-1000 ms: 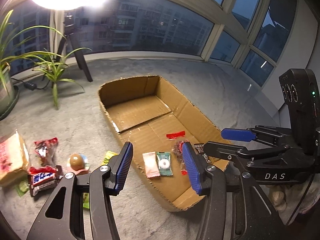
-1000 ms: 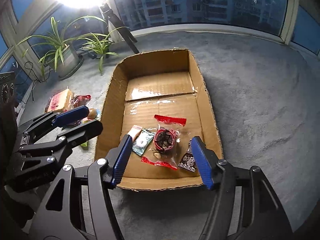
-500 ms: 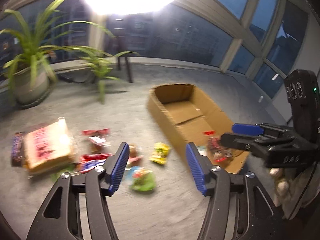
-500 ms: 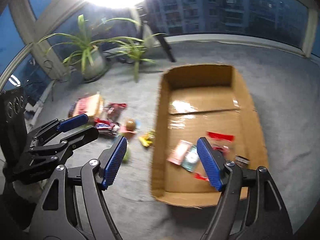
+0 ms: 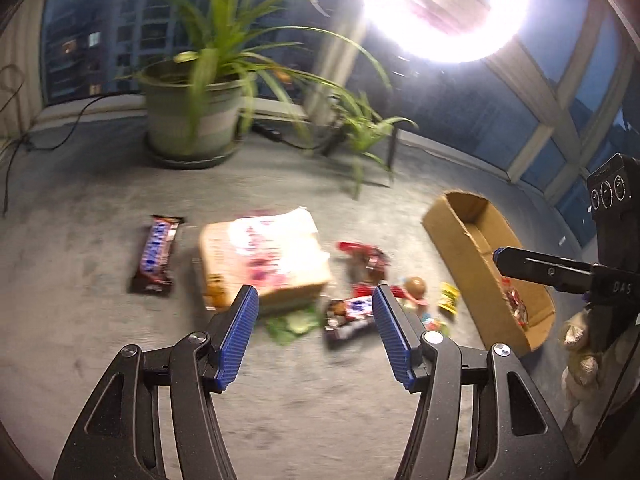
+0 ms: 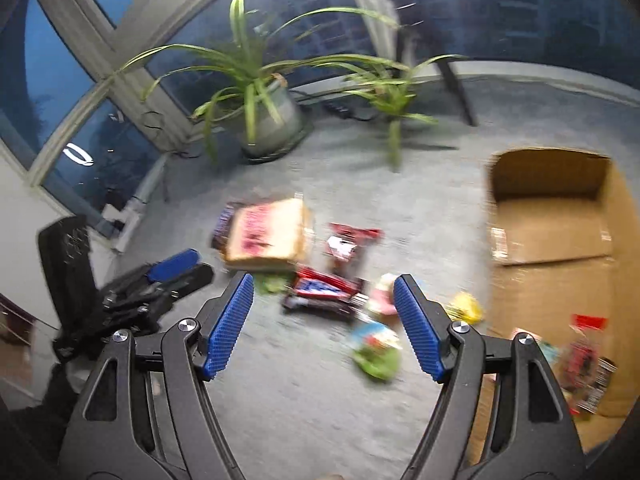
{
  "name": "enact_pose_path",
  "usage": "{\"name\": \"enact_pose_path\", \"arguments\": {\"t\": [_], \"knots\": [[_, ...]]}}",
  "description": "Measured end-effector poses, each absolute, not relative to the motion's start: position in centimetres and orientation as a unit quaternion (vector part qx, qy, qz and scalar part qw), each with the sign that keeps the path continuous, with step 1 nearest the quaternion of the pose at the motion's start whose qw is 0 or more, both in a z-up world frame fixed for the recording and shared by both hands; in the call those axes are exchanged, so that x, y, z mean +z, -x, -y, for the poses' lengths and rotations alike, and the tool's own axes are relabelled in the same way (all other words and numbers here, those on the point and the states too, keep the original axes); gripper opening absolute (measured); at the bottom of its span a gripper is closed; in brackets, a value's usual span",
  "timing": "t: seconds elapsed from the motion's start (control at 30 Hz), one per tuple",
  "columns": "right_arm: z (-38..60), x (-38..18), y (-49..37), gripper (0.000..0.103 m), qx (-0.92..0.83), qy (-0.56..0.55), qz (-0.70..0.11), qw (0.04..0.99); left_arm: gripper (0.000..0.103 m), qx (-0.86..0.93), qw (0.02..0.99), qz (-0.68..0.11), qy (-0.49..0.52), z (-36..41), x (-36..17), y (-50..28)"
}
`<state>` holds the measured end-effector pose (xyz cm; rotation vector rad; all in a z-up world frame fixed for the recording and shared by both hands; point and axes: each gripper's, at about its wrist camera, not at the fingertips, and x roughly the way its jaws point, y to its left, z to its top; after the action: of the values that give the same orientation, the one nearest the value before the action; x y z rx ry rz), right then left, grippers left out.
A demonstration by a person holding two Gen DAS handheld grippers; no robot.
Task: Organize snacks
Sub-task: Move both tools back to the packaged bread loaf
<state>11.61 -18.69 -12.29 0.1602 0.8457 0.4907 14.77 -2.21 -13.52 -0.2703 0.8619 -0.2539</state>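
1. Loose snacks lie on the grey carpet (image 5: 100, 360): a bread pack (image 5: 268, 256), dark chocolate bar (image 5: 157, 254), and small wrappers (image 6: 324, 290) beside them.
2. Cardboard box (image 6: 560, 240) stands right of the pile, with several packets (image 6: 586, 364) inside.
3. Left gripper (image 5: 314, 326): jaws apart, nothing between them.
4. Right gripper (image 6: 323, 324): jaws wide, empty.
5. Potted plant (image 5: 196, 112) stands behind the pile.

I saw a big potted plant (image 5: 192, 120) standing on a saucer on the grey carpet (image 5: 80, 240), close under the dark windows (image 5: 100, 40), with a smaller leafy plant (image 5: 360, 128) just to its right. A black cable (image 5: 60, 132) trailed over the carpet beside the pot. Above them a round lamp (image 5: 440, 4) glared white, blotting out the glass behind it.
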Motion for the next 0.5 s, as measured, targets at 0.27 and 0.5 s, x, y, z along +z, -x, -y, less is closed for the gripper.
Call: {"name": "enact_pose_path", "arguments": {"t": [0.27,0.5], "knots": [[14.1,-14.5,-16.1,0.075,0.282,-0.099,-0.441,0.846,0.059,-0.107,0.879,-0.434,0.165,-1.6,-16.2,-16.2],[12.2,-16.9,-19.7,0.065,0.295,-0.126,-0.474,0.820,0.059,-0.108,0.869,-0.449,0.177,-2.5,-17.9,-17.8]]}}
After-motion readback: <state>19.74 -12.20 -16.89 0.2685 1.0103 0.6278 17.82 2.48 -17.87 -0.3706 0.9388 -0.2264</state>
